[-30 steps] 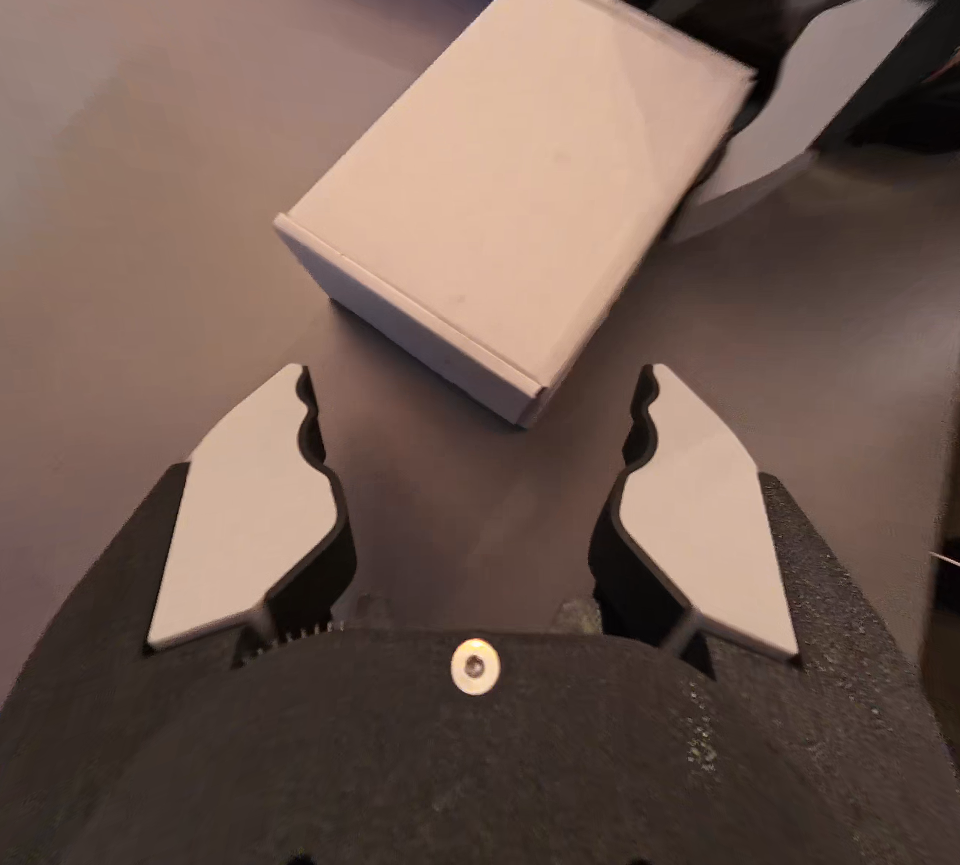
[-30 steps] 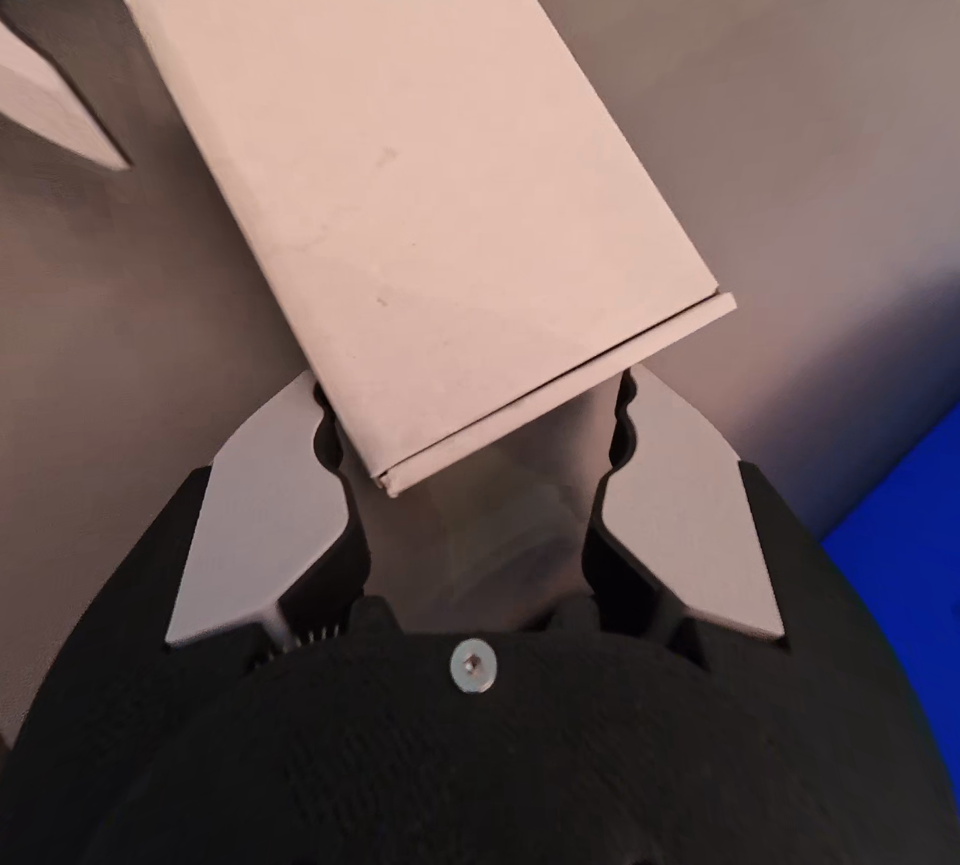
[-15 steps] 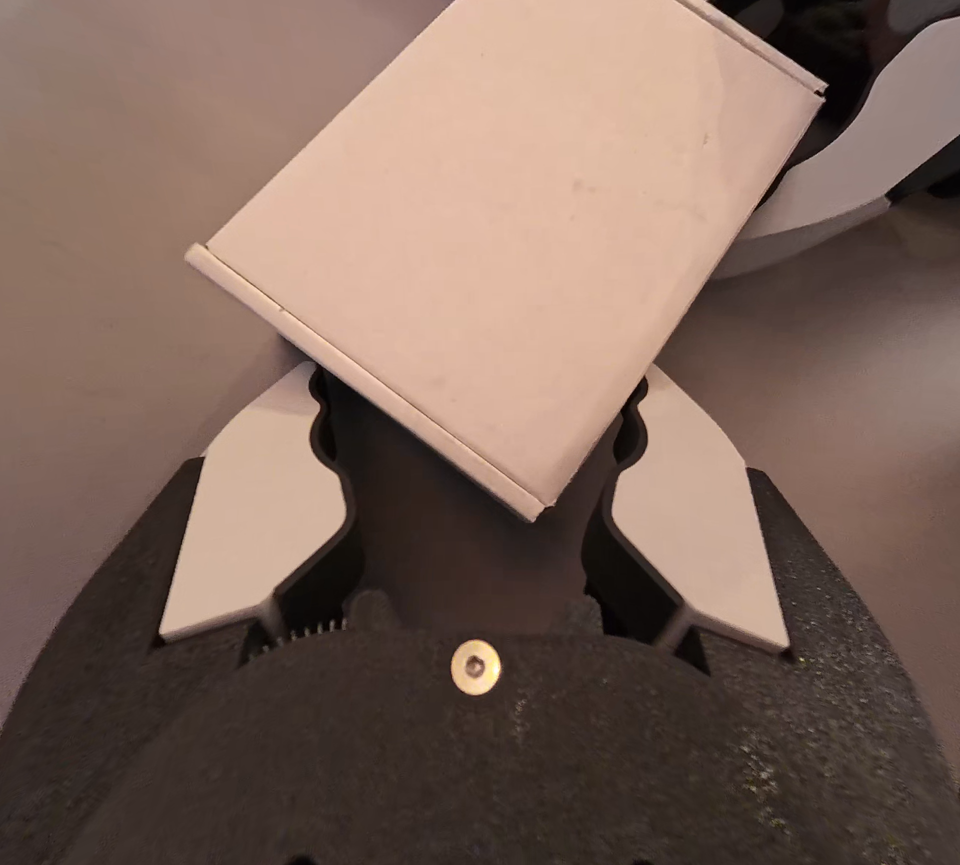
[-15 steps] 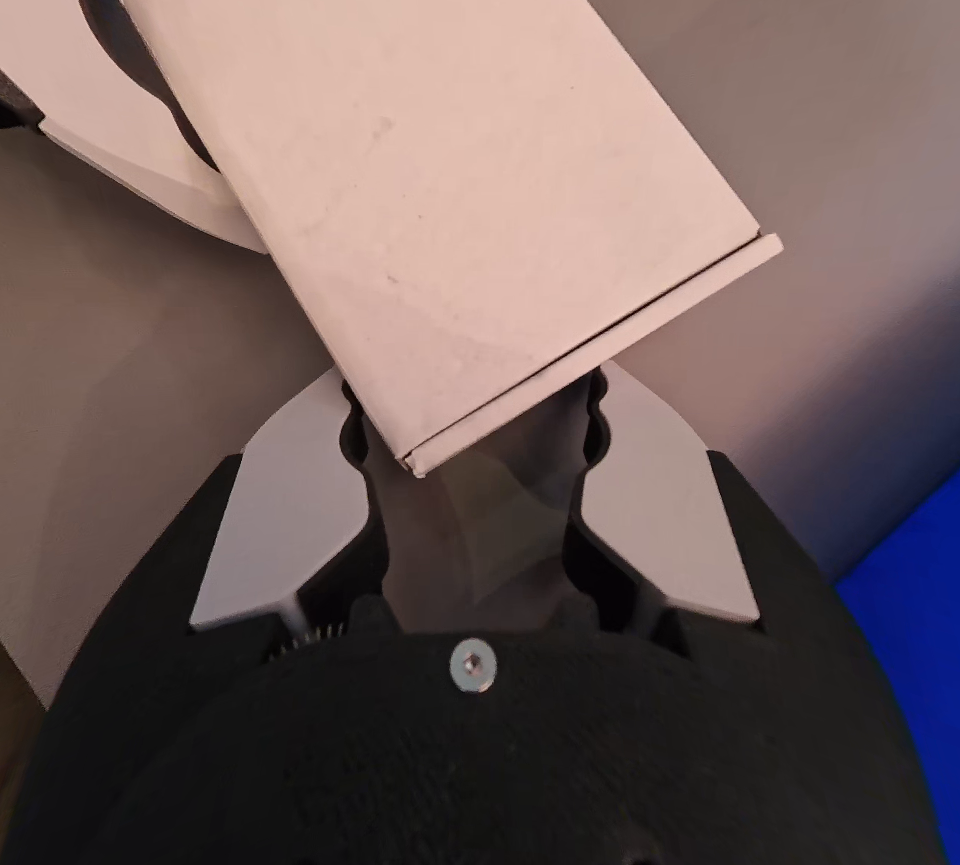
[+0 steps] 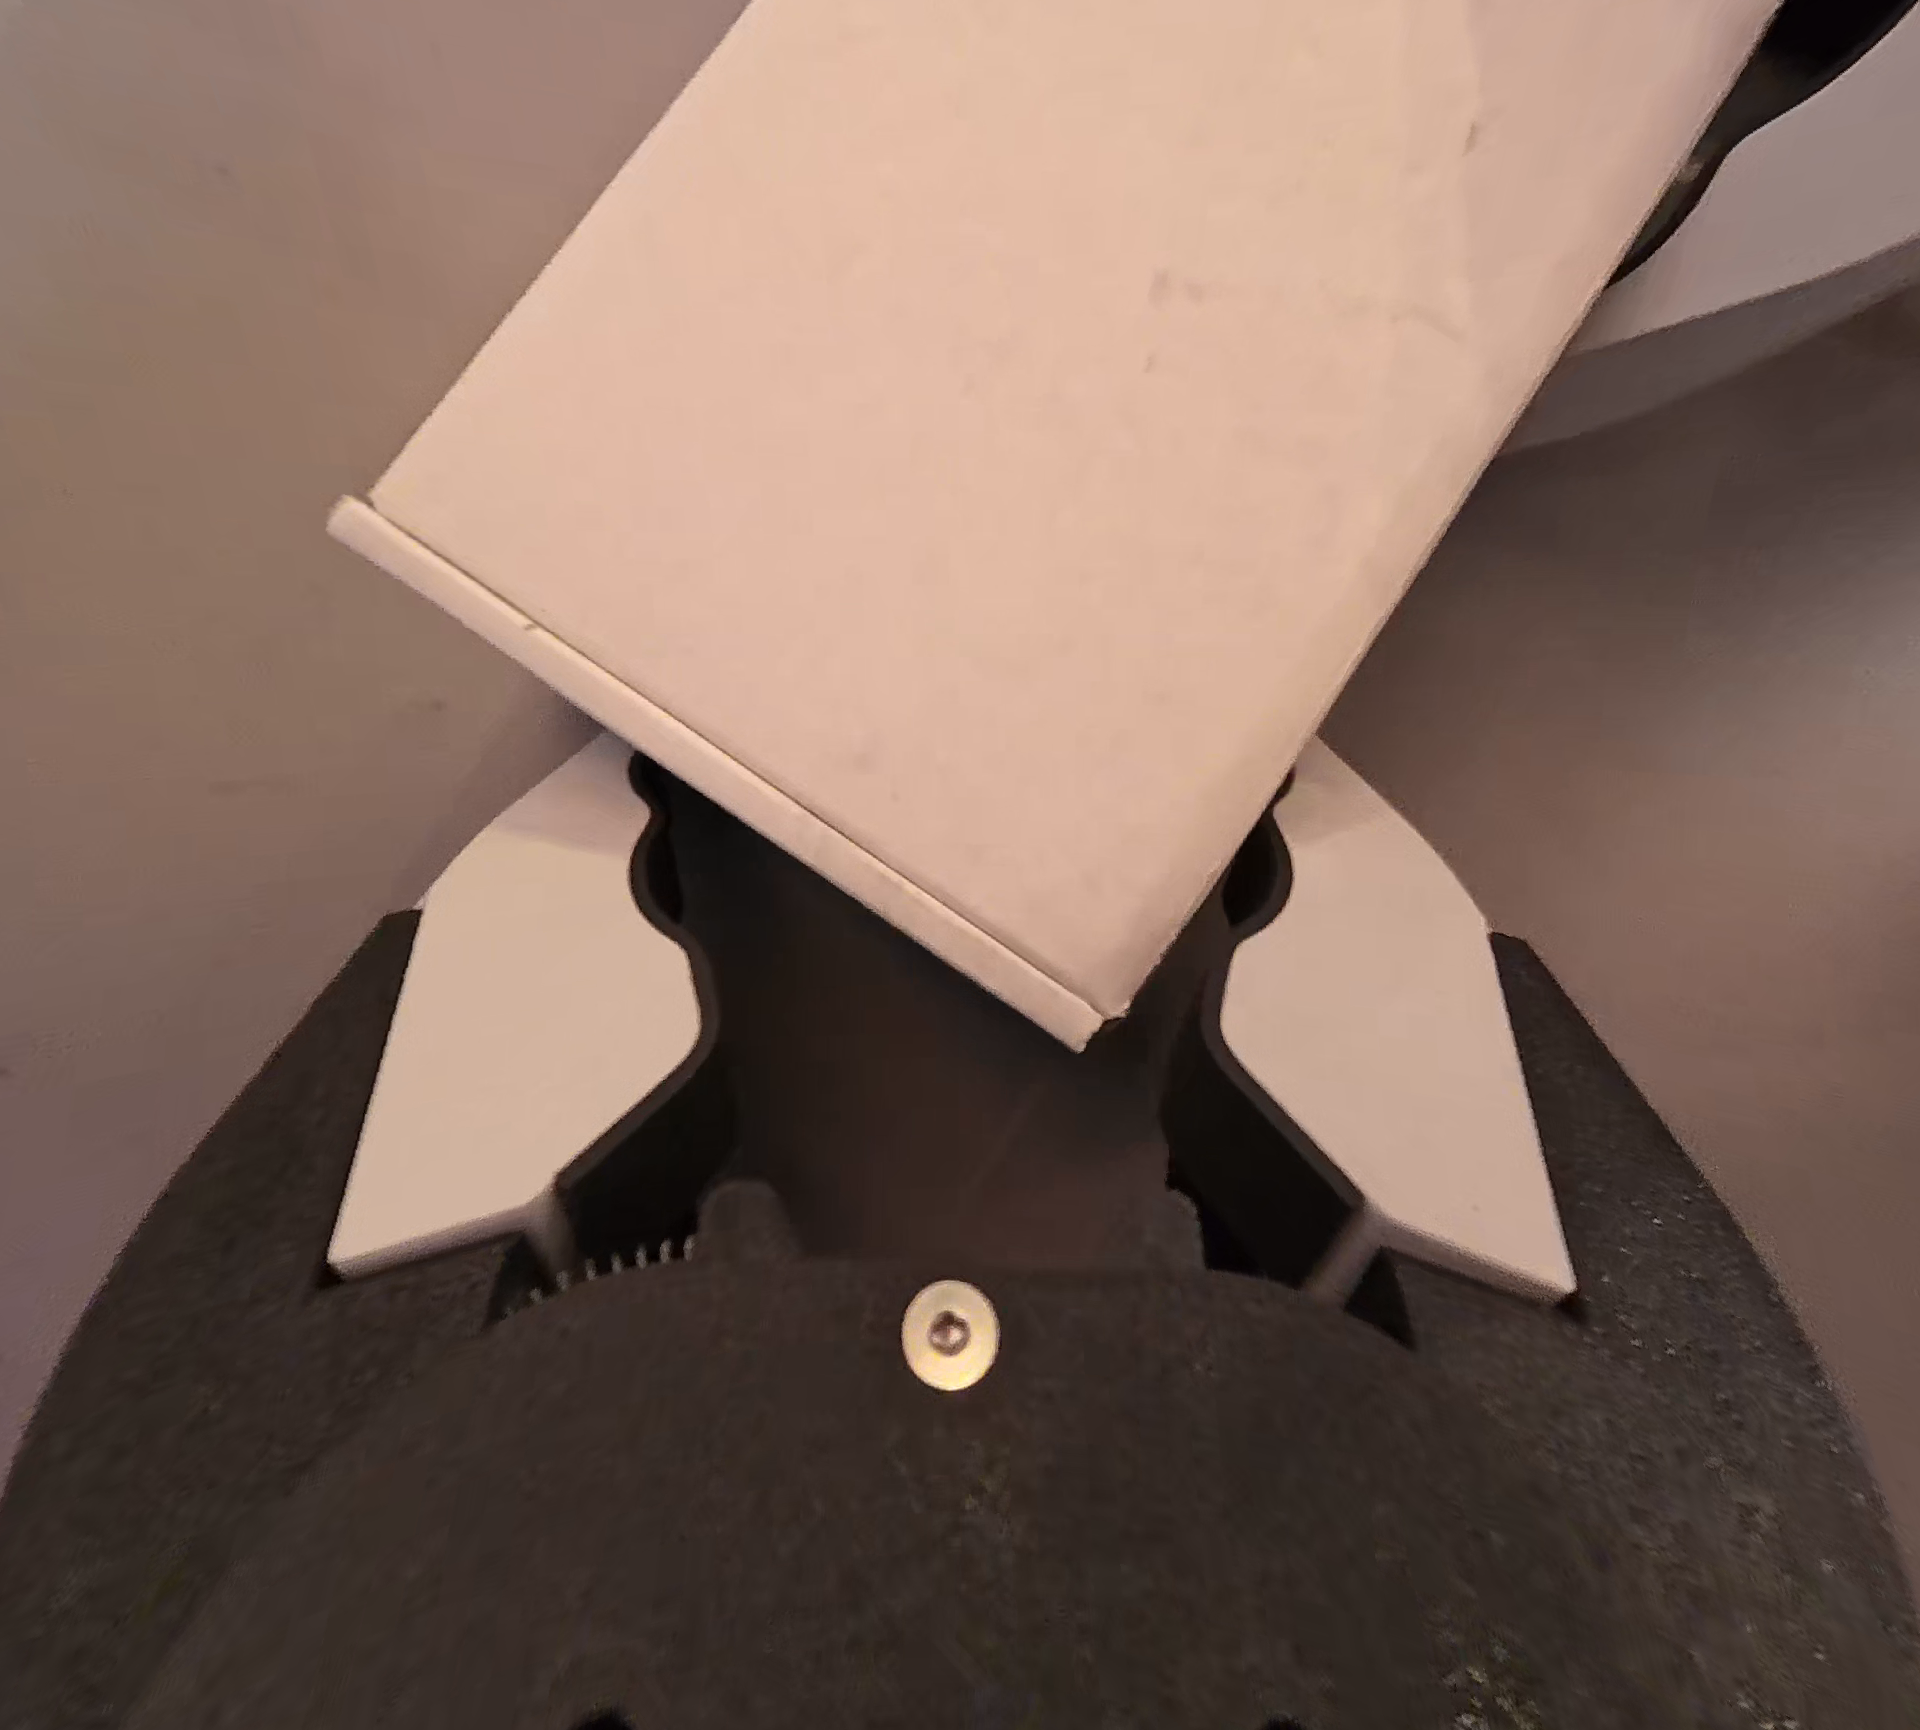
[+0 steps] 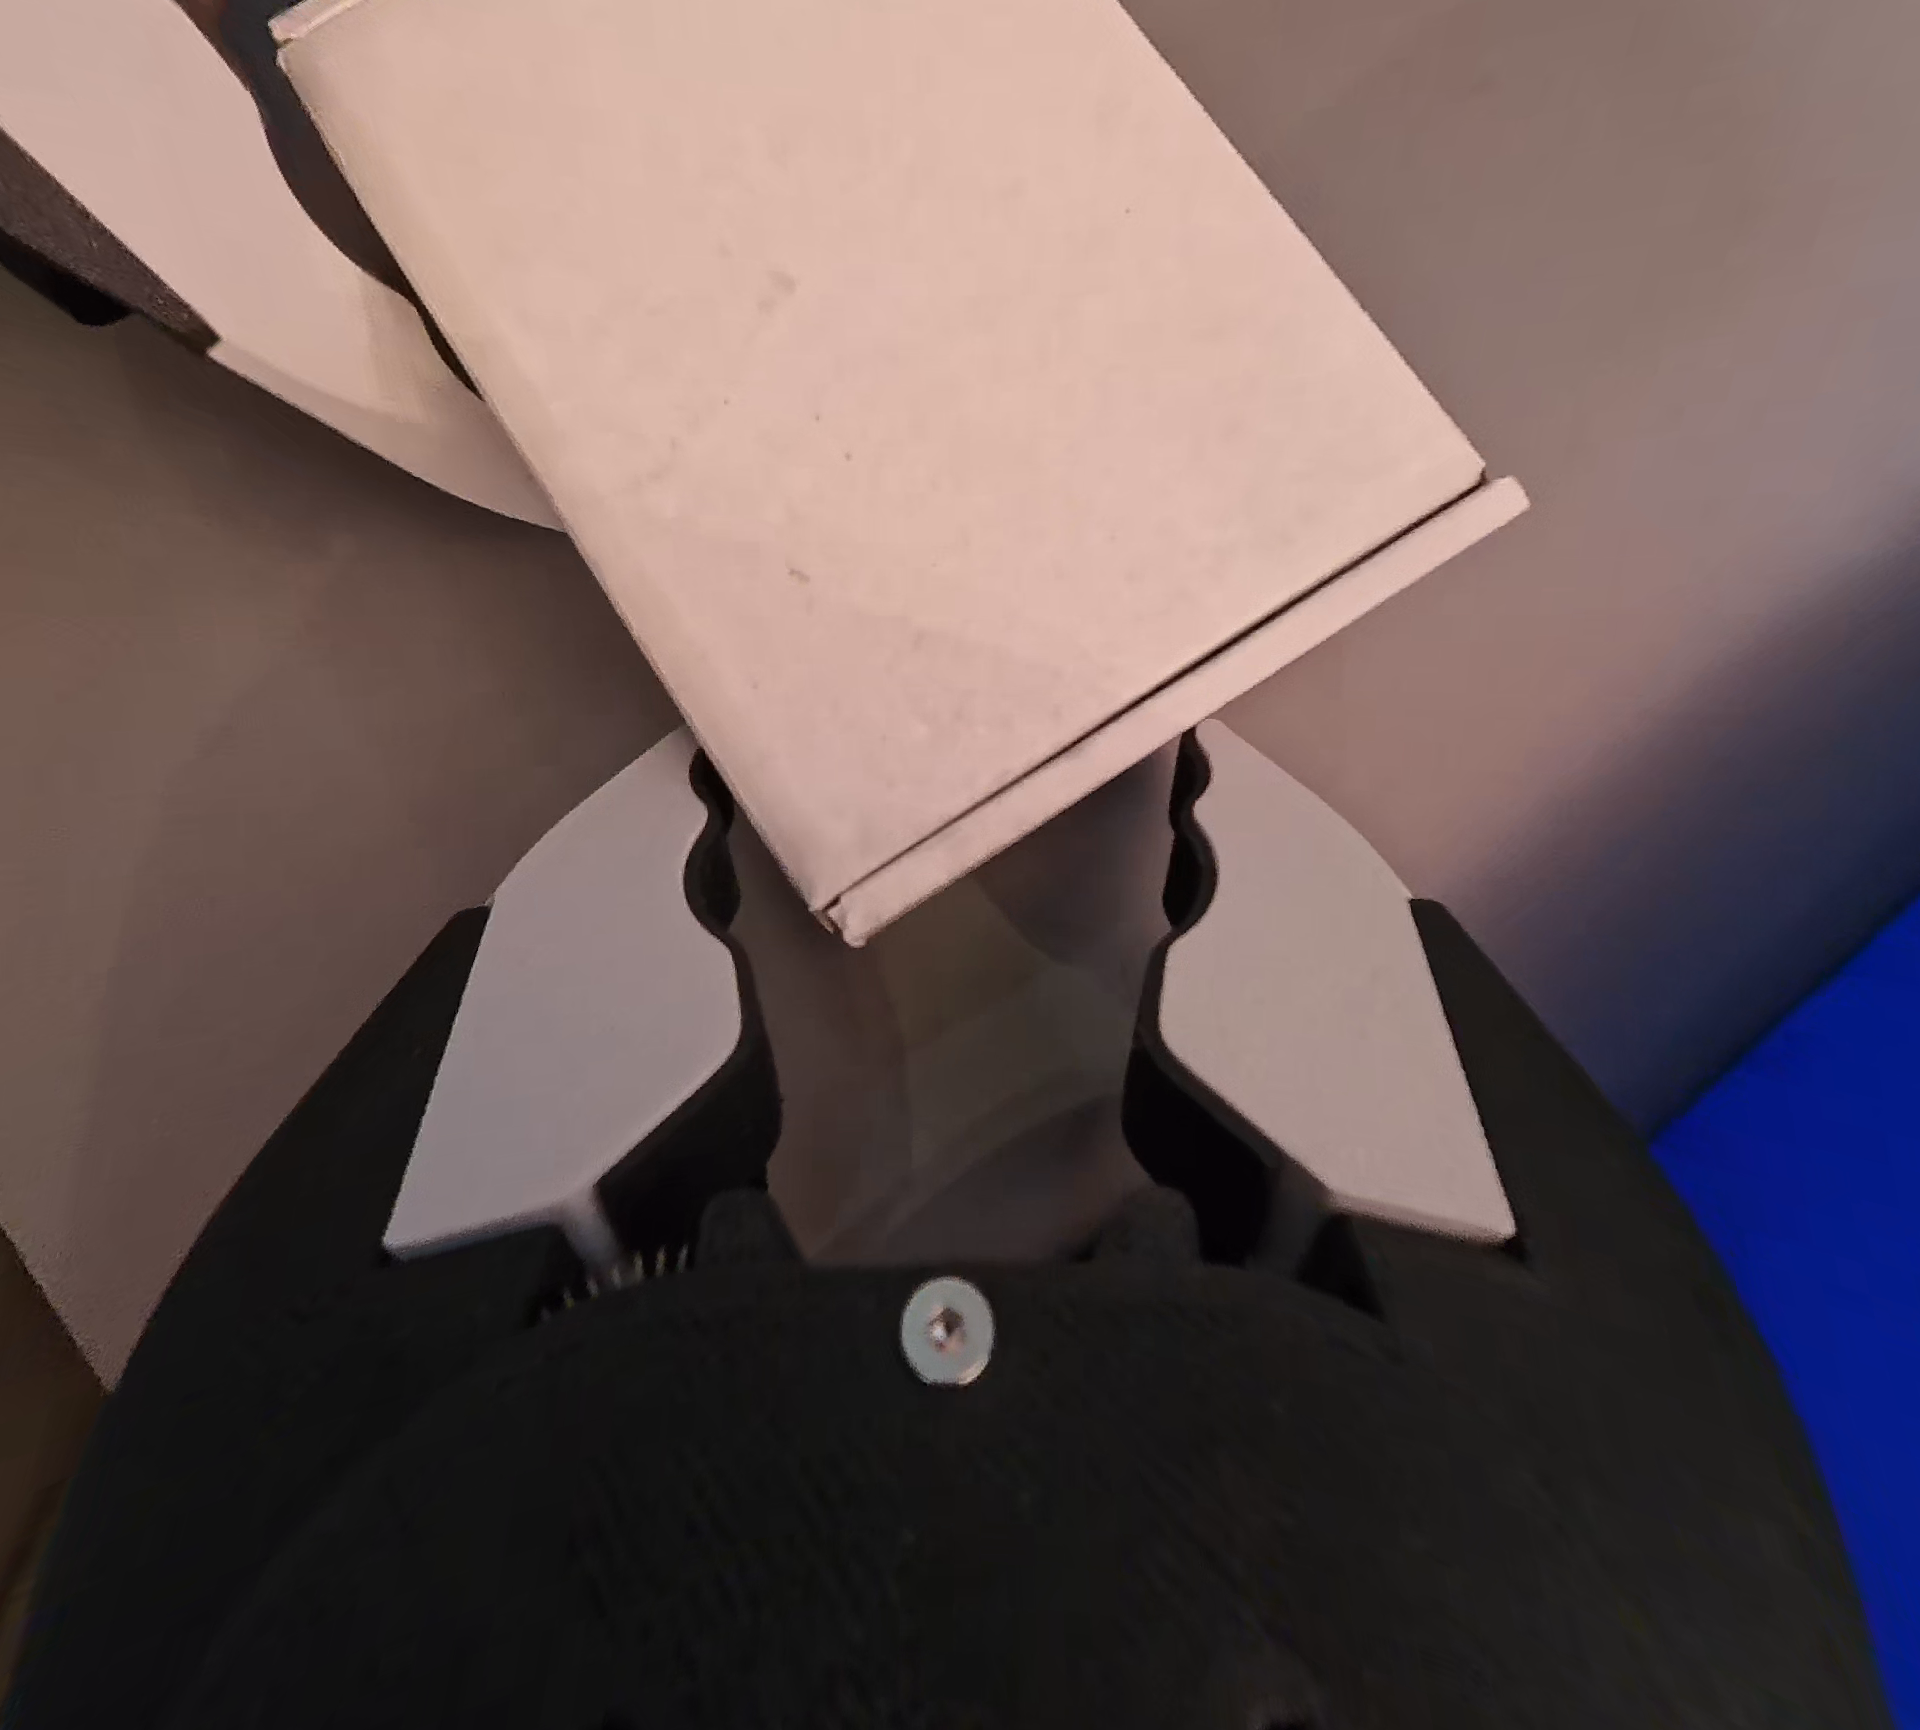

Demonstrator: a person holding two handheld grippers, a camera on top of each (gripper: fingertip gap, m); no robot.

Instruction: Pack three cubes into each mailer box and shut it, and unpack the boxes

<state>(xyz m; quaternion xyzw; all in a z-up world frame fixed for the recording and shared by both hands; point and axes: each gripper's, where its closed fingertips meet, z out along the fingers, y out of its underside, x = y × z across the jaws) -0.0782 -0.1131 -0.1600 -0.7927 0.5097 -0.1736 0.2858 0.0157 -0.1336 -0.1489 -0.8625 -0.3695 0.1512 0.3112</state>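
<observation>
Grey tabletop point(image 5: 208, 246) is stretching under everything, with a blue surface point(image 6: 1787, 1088) showing at its edge beside the right gripper. White cardboard is making up the closed mailer box point(image 5: 997, 392), which is lying flat on the table, lid down, turned at an angle to both cameras. It is sitting between the two grippers, each facing one short end.

Left gripper point(image 5: 956, 849) is standing with its jaws spread, one corner of the box reaching in between its fingers; whether they are touching the cardboard cannot be told. Right gripper point(image 6: 940, 828) is likewise spread wide around the opposite corner point(image 6: 847, 927), its pale fingers point(image 6: 603, 984) flanking the box without visibly pressing it.
</observation>
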